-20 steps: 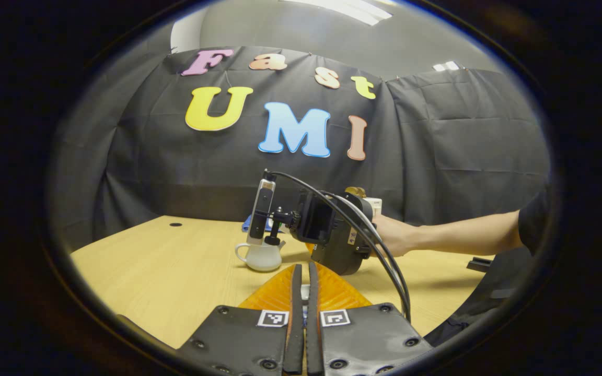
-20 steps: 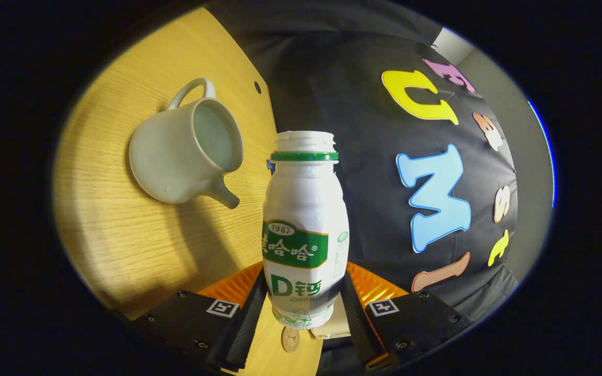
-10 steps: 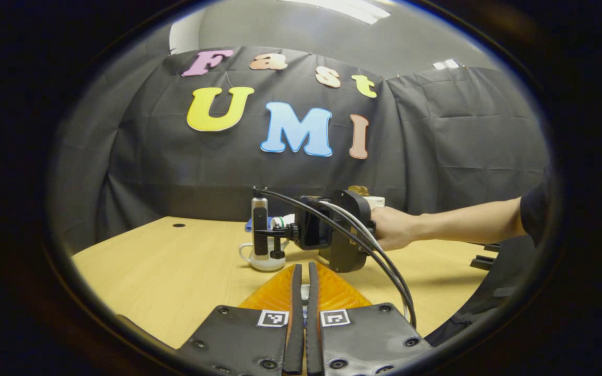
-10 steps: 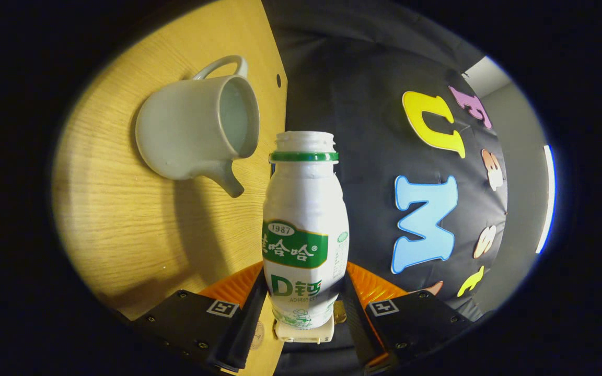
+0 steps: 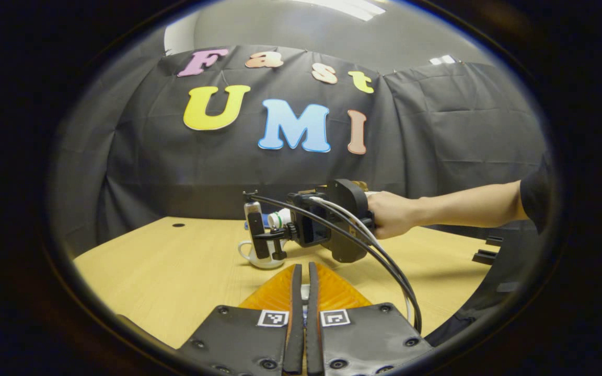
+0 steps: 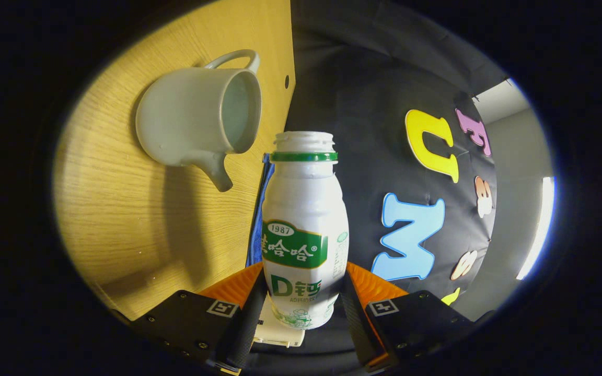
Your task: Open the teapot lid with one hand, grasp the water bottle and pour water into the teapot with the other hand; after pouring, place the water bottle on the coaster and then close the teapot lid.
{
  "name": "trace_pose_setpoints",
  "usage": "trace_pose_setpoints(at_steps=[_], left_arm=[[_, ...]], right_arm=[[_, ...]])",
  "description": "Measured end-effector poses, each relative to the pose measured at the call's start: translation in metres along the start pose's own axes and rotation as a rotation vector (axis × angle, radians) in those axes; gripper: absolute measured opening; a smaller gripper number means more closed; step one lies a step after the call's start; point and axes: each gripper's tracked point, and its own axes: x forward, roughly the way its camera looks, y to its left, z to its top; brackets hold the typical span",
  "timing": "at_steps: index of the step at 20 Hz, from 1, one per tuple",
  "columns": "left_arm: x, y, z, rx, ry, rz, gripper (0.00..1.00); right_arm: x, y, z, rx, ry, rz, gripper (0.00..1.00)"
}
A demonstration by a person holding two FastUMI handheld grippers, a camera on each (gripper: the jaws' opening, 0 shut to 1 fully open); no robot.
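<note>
the right gripper [image 6: 303, 303] is seen clamped on the water bottle [image 6: 303, 224], both fingers pressed against its lower body; the bottle is uncapped, its mouth just beside the rim of the teapot [image 6: 196, 122]. the teapot is found lidless on the table [image 6: 123, 209], spout toward the bottle. in the left gripper view the right gripper [image 5: 272, 222] is held by a hand [image 5: 390, 214] above the teapot [image 5: 259, 256], the bottle [image 5: 280, 216] tipped nearly level. the left gripper [image 5: 302, 292] is noted low over the table [image 5: 165, 271], fingers drawn almost together; something pale shows between them, but whether it is gripped cannot be told
</note>
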Motion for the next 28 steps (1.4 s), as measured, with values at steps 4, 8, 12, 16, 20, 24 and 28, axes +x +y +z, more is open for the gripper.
trace_pose_setpoints(at_steps=[4, 8, 12, 16, 20, 24, 28], left_arm=[[-0.002, 0.004, 0.005, -0.003, -0.015, 0.007, 0.12], [-0.002, 0.004, 0.005, 0.001, -0.01, 0.007, 0.08], [-0.001, 0.002, 0.003, 0.008, -0.006, 0.005, 0.08], [-0.001, 0.002, 0.003, 0.007, -0.002, 0.005, 0.12], [-0.002, 0.002, 0.003, 0.014, -0.006, 0.008, 0.12], [-0.002, 0.003, 0.005, 0.019, -0.004, 0.011, 0.12], [-0.003, 0.006, 0.005, 0.014, -0.007, 0.021, 0.08]], right_arm=[[0.0, -0.006, 0.006, -0.037, -0.014, -0.02, 0.75], [0.0, -0.011, 0.008, -0.063, -0.02, -0.037, 0.75], [0.001, -0.016, 0.008, -0.1, -0.024, -0.061, 0.75], [0.001, -0.023, 0.007, -0.131, -0.032, -0.083, 0.75], [-0.002, -0.029, 0.01, -0.157, -0.042, -0.099, 0.75], [-0.004, -0.032, 0.013, -0.179, -0.05, -0.111, 0.72], [-0.003, -0.034, 0.014, -0.21, -0.057, -0.121, 0.75]])
